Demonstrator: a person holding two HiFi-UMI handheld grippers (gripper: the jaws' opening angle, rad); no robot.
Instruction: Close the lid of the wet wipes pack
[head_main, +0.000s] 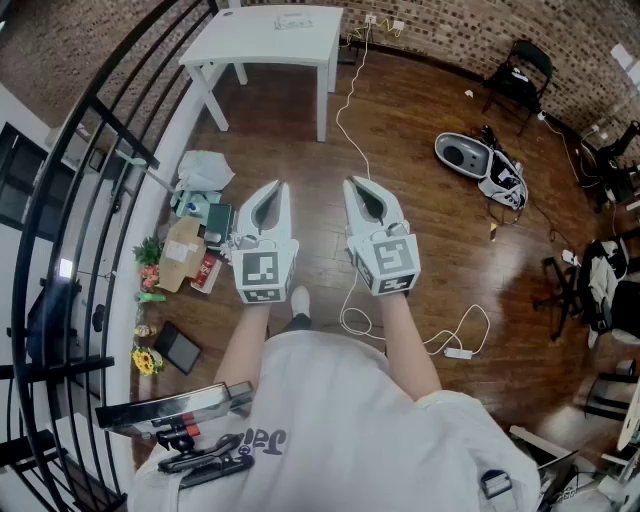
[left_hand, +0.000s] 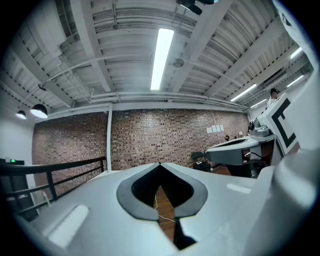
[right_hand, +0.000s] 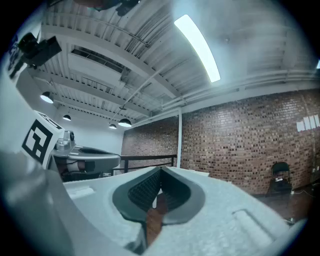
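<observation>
I see no wet wipes pack that I can make out. A small pale object (head_main: 291, 20) lies on the far white table (head_main: 310, 48), too small to identify. Both grippers are held in the air over the wooden floor, pointing towards that table. The left gripper (head_main: 272, 192) is shut, its tips meeting with nothing between them, as the left gripper view (left_hand: 160, 164) also shows. The right gripper (head_main: 360, 188) is shut and empty too, its ribbed pads (right_hand: 145, 191) closing to a point at the tips (right_hand: 161, 169).
A black railing (head_main: 95, 150) runs along the left. Bags and a cardboard box (head_main: 183, 252) lie beside it. A white cable (head_main: 345, 115) trails across the floor from the wall. A white and grey device (head_main: 478, 165), a black folding chair (head_main: 522, 68) and an office chair (head_main: 598, 288) stand at the right.
</observation>
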